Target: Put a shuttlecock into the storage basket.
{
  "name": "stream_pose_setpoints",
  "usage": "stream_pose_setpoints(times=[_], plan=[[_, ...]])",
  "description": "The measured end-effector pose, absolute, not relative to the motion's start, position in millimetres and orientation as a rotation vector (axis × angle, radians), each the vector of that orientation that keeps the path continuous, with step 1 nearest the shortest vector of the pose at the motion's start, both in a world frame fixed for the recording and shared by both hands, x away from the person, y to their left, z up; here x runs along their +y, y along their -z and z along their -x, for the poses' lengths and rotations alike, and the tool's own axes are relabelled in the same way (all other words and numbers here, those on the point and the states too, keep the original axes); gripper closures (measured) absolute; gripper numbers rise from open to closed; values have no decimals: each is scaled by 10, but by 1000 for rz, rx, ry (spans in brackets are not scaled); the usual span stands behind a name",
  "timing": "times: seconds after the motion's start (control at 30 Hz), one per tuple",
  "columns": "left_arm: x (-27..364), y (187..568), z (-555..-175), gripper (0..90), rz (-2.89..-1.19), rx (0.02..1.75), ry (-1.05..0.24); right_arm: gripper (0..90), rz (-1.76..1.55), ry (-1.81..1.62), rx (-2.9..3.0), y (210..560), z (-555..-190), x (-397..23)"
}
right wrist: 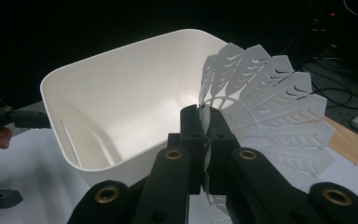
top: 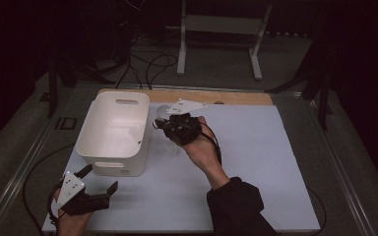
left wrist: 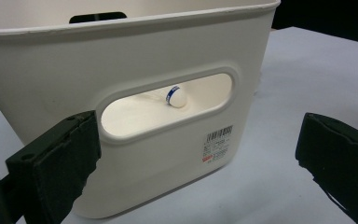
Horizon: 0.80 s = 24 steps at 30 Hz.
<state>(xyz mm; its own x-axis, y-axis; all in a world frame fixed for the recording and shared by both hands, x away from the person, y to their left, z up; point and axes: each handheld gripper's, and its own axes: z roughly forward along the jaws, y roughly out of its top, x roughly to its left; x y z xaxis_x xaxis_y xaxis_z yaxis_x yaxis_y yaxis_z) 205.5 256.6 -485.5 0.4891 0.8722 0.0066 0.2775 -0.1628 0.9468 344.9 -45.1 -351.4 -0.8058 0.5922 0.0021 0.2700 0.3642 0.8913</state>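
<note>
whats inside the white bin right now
Through the handle slot of the white bin, one shuttlecock lies on the floor, cork end showing. Its feathers and the rest of the floor are hidden by the wall.

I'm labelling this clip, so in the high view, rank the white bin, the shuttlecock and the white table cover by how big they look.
1. White table cover
2. White bin
3. Shuttlecock, partly hidden by the right gripper whose jaws pinch it

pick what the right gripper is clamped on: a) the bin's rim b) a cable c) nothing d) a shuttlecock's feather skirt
d: in the right gripper view the right gripper is shut on the white feathers of the shuttlecock, just beside the white bin.
</note>
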Motion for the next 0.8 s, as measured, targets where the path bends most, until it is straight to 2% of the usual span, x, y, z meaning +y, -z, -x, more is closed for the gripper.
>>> stream_pose_setpoints(times=[0.8], plan=[[2567,4854,-2055,8,-1702,989,-716,883,-745,-1424,2325,3492,-3419,-344]])
